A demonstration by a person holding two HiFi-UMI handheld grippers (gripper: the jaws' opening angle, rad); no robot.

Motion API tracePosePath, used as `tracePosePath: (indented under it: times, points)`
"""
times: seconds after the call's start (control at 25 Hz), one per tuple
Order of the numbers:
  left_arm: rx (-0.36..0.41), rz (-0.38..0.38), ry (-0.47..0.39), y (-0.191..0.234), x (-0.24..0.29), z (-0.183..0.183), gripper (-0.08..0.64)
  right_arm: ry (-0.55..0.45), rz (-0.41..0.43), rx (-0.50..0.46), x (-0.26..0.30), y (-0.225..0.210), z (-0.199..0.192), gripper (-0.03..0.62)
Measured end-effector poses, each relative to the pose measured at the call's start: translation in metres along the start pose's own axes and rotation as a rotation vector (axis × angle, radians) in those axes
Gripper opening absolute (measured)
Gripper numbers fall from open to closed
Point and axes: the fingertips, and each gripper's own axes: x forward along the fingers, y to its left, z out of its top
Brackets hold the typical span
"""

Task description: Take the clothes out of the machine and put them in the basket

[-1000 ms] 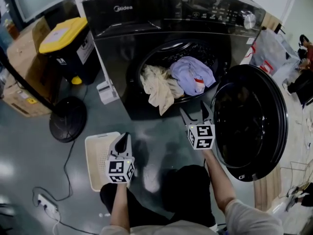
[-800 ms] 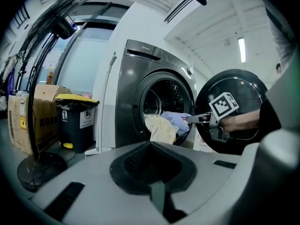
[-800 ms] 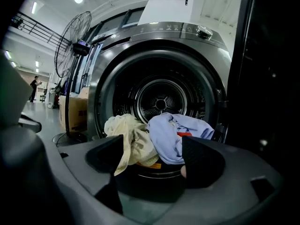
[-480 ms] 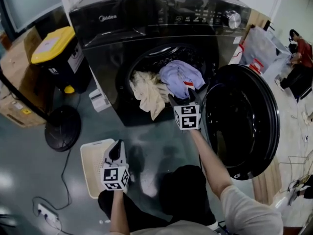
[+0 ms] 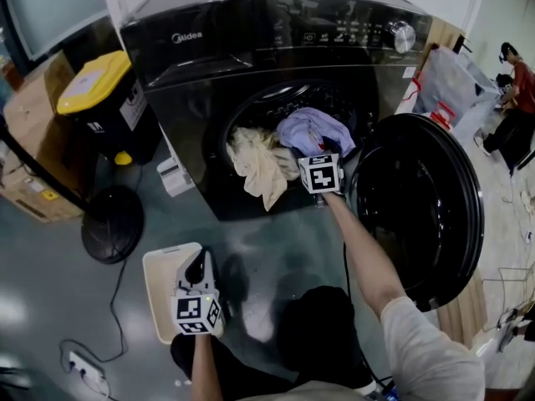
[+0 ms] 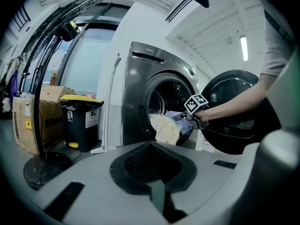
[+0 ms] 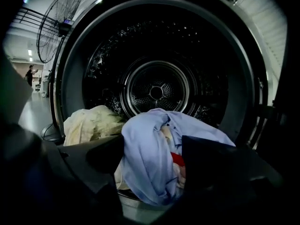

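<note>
Right gripper (image 7: 154, 165), jaws spread wide and gripping nothing, has travelled from the open floor to the drum mouth within the last second. Its jaws now flank the crumpled pale blue garment (image 7: 150, 139), so a grasp looks imminent. A red patch (image 7: 177, 158) shows in the garment's folds. Beside it, a cream cloth (image 5: 255, 161) spills over the rim of the black front-loading washing machine (image 5: 251, 48). Left gripper (image 5: 198, 264) waits closed and empty above the cream plastic basket (image 5: 159, 286), which holds no clothes yet.
</note>
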Motion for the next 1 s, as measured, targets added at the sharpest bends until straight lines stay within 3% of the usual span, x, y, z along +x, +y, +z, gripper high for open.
tracePosePath:
  times: [0.16, 0.36, 0.72, 1.0]
  points:
    - [-0.003, 0.005, 0.014, 0.005, -0.004, -0.002, 0.018, 0.073, -0.002, 0.042, 0.016, -0.006, -0.012, 0.382]
    - [-0.004, 0.022, 0.005, 0.012, -0.009, -0.001, 0.018, 0.13, -0.038, 0.007, 0.028, -0.015, -0.029, 0.376]
    - [-0.017, 0.029, 0.018, 0.011, -0.015, -0.005, 0.018, 0.164, -0.096, -0.028, 0.031, -0.024, -0.043, 0.234]
    - [-0.016, 0.03, 0.037, 0.013, -0.016, -0.012, 0.018, 0.132, -0.087, -0.053, 0.031, -0.023, -0.041, 0.145]
